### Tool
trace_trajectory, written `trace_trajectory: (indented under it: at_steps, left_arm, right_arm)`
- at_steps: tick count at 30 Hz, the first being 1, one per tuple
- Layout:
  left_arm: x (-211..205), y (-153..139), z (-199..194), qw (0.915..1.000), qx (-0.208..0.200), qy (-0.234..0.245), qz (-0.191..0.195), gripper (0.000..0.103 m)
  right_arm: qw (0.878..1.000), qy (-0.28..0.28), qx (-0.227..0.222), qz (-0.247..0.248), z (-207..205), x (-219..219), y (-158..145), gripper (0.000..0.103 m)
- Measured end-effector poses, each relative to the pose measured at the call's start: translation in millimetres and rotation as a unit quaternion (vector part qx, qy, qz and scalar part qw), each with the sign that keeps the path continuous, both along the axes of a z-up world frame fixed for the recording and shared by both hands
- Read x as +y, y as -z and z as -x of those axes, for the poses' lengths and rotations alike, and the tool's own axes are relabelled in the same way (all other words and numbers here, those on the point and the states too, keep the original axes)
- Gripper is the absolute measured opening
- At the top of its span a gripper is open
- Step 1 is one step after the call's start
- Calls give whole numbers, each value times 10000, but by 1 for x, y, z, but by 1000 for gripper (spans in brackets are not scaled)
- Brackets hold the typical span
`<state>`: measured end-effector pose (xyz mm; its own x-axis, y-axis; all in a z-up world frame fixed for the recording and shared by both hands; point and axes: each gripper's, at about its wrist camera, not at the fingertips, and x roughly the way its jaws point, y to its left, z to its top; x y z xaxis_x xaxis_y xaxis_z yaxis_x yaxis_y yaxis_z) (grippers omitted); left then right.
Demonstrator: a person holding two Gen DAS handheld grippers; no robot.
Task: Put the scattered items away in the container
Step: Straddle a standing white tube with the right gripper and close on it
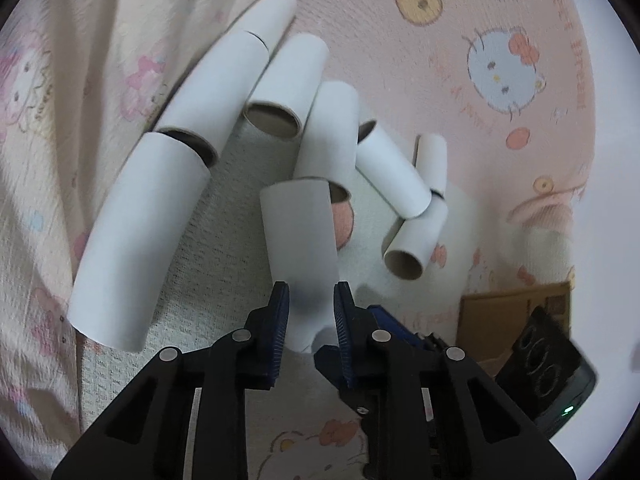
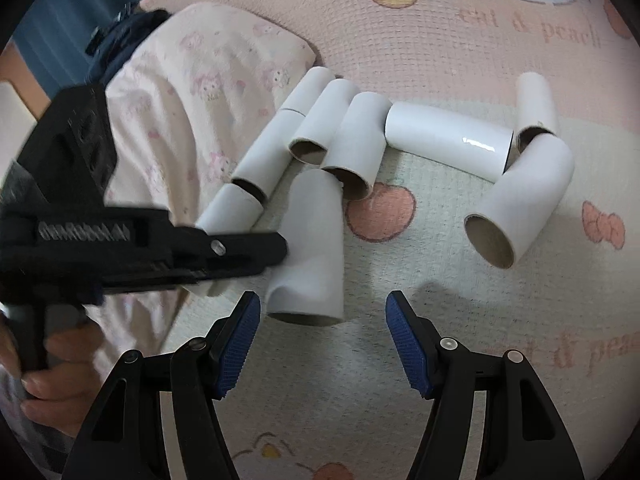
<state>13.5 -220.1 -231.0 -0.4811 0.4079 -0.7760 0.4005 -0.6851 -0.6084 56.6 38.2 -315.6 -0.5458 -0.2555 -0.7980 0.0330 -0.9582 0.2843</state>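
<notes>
Left wrist view gives me what the other camera lacks: a brown cardboard box (image 1: 508, 320) at the lower right edge, partly hidden behind my right gripper's black body, with part of a dark device showing a small green light (image 1: 568, 412) beside it. In this view my left gripper (image 1: 311, 312) has its blue pads pressed onto the near end of one white tube (image 1: 298, 236), and the tube's mouth is pinched in where they squeeze it.

Right wrist view shows things the first cannot: the hand (image 2: 56, 364) wrapped round the left gripper's handle at the lower left, a dark blue surface (image 2: 72, 4) in the top left corner, and my right gripper (image 2: 323, 344) itself, its jaws standing wide apart with nothing between them, hovering just in front of the dented end of that same tube. The left gripper comes in from the left here, clamped on the tube's side.

Counting the tubes: nine in all lie on the pink cartoon-print bedcover (image 2: 480, 20). Three of them form a line along the folded pale blanket (image 2: 180, 92), two lie side by side next to that line, one is the held tube, and three sit to the right, one of them glossy (image 2: 448, 140). I count two grippers, one hand and one box. No tube is in the box.
</notes>
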Motion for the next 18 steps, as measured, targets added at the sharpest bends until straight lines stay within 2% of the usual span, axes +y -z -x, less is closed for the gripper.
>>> trace_trajectory:
  at_steps: [3,6,7,8,11,13,18]
  left_arm:
    - [-7,0,1,9998,-38,-144,94,28]
    - [-13,1,4,9995,-58,-207,230,28]
    - [-14,3,5,9995,-64,-216,200,28]
    - [-15,4,6,9996,-72,-221,152,28]
    - [-12,9,9,9998,-139,-134,74,28]
    - [-9,9,9,9998,-130,-116,128,28]
    - [1,7,7,9998,-113,100,122,24]
  right_arm:
    - [9996,-247,-46,-122,1,-4,1,63]
    - [9990,-377,-89,-234,3,-11,0,57]
    - [9948,-995,-96,-212,3,-16,0,56]
    - [9784,-2062,-97,-116,1,-22,1,54]
    - [9721,-2328,-105,-262,0,-35,4,51]
    - [9698,-2413,-120,-330,-1,-39,7,43]
    - [9693,-2409,-77,-484,-3,-38,6,43]
